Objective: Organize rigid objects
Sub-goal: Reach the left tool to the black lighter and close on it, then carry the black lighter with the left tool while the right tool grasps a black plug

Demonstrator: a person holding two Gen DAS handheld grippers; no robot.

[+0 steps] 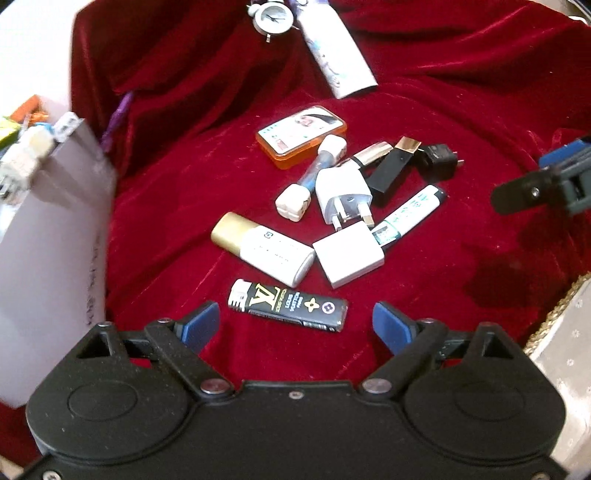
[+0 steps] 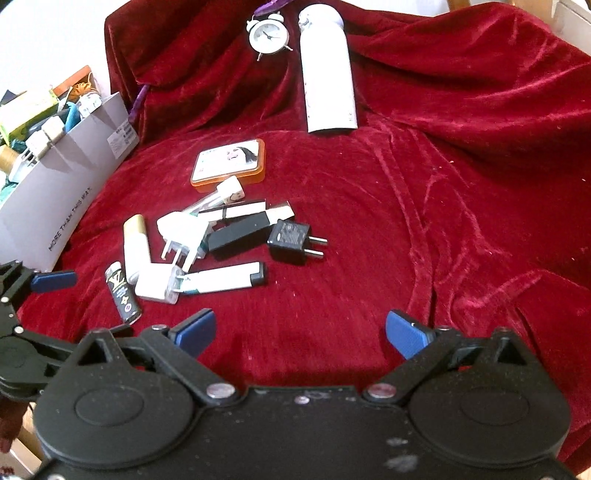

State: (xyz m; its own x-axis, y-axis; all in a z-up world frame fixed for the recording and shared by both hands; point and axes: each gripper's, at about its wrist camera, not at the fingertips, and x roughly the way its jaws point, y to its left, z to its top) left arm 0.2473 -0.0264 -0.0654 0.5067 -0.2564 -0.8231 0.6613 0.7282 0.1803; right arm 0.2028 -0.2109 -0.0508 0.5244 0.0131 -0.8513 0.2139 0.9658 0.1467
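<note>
1. A grey cardboard box (image 2: 70, 184) stands at the left on the red velvet cloth (image 2: 424, 206). It is full of small things, among them white adapters and a green packet; the rest is not clear.
2. A pile of rigid objects lies on the cloth just beside the box: an orange tin (image 1: 301, 136), a white plug (image 1: 341, 194), a black lighter (image 1: 290, 306), a black adapter (image 2: 291, 242).
3. A white bottle (image 2: 327, 77) and an alarm clock (image 2: 268, 33) lie farther back.
4. The left claw (image 1: 295, 326) is wide and holds nothing; the black lighter lies just ahead of its fingers.
5. The right claw (image 2: 301, 334) is wide too, empty, above bare cloth.
</note>
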